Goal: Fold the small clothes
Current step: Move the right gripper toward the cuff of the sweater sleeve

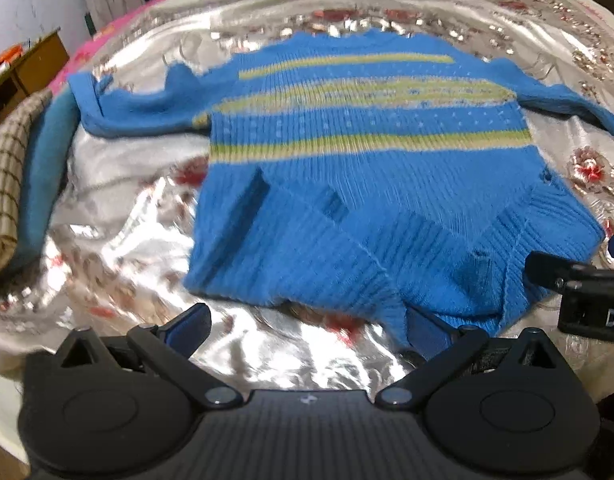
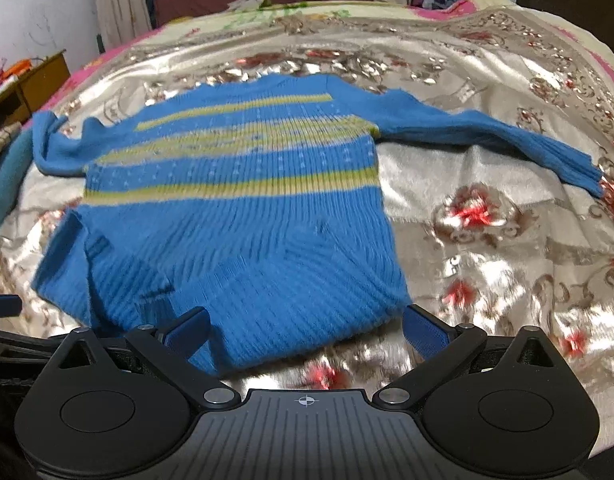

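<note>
Both sets of jaws stand spread wide and grasp nothing: the left gripper (image 1: 307, 332) hangs over the near hem of the blue ribbed knit sweater with yellow-green stripes (image 1: 359, 152), one blue pad close against the hem's folded edge, and the right gripper (image 2: 307, 330) straddles the same hem further along, the knit lying between its open fingers (whether a pad actually touches the wool, the blur does not let me tell). My reading is that they sit low at the hem, side by side, because that edge is the natural place to take hold for a lengthwise fold up toward the neck.

The sweater lies on the shiny silver-and-cream floral bedspread (image 2: 487, 240), face up, hem nearest and neckline farthest. Its lower part is already rumpled, with a band of hem turned back on itself. The right sleeve (image 2: 507, 144) stretches out flat; the left sleeve (image 1: 127, 108) is bunched and curled back near its cuff. Spread like this, the body gives a flat base, though the sleeves would want folding in first.

No container is in view. Beside the bunched sleeve, at the bedspread's edge, lie a teal cloth (image 1: 47, 160) and a beige checked cloth (image 1: 7, 184), seemingly folded.
</note>
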Demonstrator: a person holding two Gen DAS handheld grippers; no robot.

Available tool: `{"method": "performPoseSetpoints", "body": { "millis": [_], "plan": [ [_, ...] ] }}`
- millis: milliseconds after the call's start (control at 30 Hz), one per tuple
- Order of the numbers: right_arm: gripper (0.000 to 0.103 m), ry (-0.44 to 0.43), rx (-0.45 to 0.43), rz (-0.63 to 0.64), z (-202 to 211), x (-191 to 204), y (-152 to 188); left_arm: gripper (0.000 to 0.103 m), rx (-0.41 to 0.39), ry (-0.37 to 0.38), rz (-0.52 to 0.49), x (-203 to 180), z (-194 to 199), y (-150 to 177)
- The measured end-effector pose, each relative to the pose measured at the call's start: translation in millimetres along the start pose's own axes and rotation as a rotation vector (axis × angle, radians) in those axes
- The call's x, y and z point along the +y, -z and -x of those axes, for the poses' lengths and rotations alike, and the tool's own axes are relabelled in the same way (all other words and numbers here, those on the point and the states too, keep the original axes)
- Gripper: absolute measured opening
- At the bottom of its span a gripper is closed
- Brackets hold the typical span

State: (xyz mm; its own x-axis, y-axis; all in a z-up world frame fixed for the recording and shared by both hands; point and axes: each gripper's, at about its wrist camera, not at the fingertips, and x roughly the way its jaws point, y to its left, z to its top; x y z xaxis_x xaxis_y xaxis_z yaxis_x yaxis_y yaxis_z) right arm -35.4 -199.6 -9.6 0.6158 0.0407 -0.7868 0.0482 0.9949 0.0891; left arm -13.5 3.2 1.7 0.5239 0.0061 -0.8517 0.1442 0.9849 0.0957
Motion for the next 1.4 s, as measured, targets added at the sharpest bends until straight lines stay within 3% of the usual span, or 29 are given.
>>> {"method": "performPoseSetpoints", "body": {
  "millis": [267,367,500,633,833,1033,1233,1400],
  "plan": [
    [0.098,-0.073,-0.026,0.056,-2,5,-19,0.103,-0.095,0.054,0.063,33,18,-23],
    [0.098,-0.117,-0.025,0.092,-7,7,-28,0.103,-0.103,0.065,0.074,44,10,-36],
    [0.096,-0.110,-0.017,0.119,-18,0,-44,0.103,-0.122,0.075,0.059,50,0,-53],
    [0.093,-0.118,0.025,0.106,-34,-13,-55,0.097,-0.126,0.065,0.019,50,-13,-67],
    [0.079,-0.187,0.112,0.066,-52,-29,-64,0.090,-0.116,0.100,0.006,62,-34,-88],
    [0.074,-0.325,0.206,0.084,-62,-35,-74,0.076,-0.022,0.208,0.001,67,-54,-89],
    [0.075,-0.534,0.336,0.175,-46,-39,-69,0.075,0.068,0.344,-0.100,63,-47,-62],
    [0.074,-0.586,0.504,0.335,-10,-40,-51,0.074,0.263,0.497,-0.242,62,-24,-26]
  ]
}}
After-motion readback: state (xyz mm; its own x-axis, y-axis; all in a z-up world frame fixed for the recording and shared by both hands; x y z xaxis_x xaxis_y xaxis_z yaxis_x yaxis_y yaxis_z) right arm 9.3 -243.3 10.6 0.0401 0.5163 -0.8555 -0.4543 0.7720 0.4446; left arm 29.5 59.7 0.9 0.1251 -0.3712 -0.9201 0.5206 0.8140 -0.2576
